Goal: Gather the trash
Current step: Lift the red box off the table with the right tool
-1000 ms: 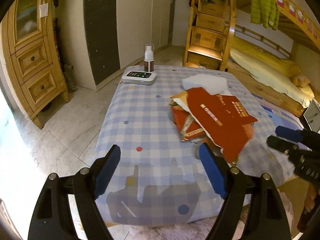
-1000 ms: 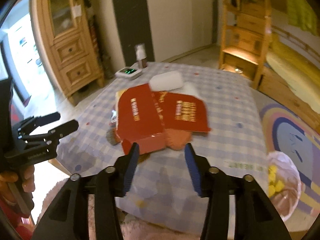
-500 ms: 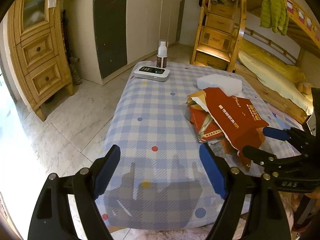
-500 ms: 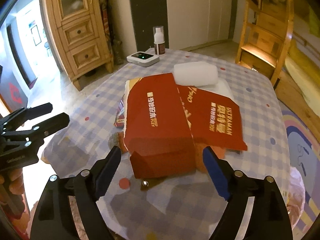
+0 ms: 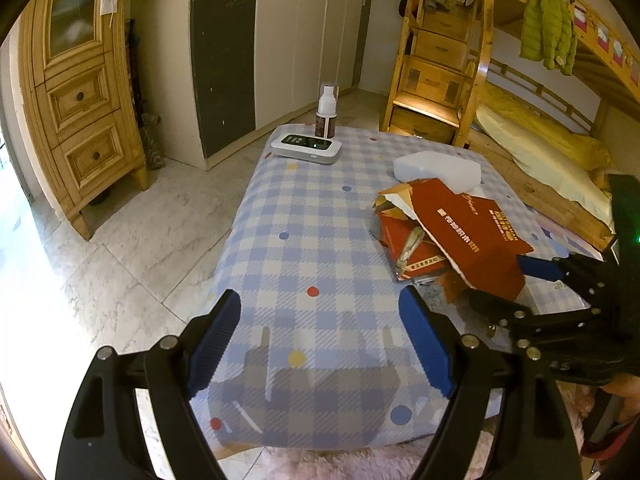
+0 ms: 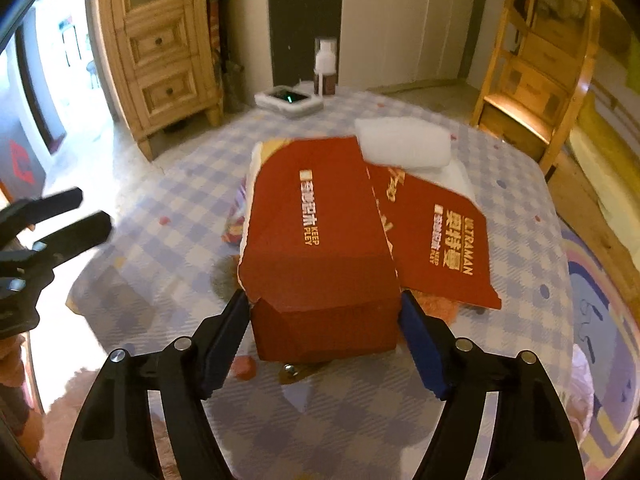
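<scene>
Right gripper [image 6: 324, 312] has moved in over the last second: jaws spread wide, now bracketing the near end of the red carton [image 6: 320, 248], pads at its sides, not clamped yet, so I'd say the grab is next. Left gripper [image 5: 320, 332] is open and empty over the near-left checked tablecloth [image 5: 304, 240], well clear. Carton lies torn open on loose wrappers [image 5: 408, 248] at table's right; contents hidden, no bin in view.
</scene>
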`<state>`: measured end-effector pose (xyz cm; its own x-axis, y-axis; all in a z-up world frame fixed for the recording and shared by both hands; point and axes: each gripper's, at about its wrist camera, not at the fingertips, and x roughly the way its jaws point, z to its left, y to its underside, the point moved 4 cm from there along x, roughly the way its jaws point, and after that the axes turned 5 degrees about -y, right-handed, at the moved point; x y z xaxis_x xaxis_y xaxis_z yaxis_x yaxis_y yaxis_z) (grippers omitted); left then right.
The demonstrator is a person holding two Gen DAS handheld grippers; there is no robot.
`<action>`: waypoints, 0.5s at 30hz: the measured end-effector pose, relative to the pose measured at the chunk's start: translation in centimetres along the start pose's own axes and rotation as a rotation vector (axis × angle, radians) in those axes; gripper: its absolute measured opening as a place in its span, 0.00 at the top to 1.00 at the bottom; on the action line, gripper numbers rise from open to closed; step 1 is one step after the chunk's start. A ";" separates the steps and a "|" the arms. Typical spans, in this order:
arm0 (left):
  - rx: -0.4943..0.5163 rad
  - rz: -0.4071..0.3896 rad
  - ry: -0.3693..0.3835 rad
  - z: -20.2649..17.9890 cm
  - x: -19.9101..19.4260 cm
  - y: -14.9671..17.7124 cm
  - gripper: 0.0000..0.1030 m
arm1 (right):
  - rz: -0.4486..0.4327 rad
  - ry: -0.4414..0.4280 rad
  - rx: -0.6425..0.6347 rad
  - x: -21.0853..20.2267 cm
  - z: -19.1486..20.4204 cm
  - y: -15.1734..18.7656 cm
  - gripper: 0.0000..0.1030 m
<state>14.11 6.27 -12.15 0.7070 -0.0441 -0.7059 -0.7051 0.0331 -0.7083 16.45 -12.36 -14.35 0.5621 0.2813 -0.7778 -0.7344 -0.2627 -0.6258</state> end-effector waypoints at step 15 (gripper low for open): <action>0.078 0.010 0.038 -3.3 0.5 0.0 0.23 | -0.211 0.129 0.071 -10.2 -3.5 0.8 0.29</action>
<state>14.27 3.00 -12.51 0.6962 -0.0808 -0.7132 -0.7049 0.1110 -0.7006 11.49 -18.65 -7.11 0.7463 0.2014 -0.6344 -0.6180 -0.1444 -0.7728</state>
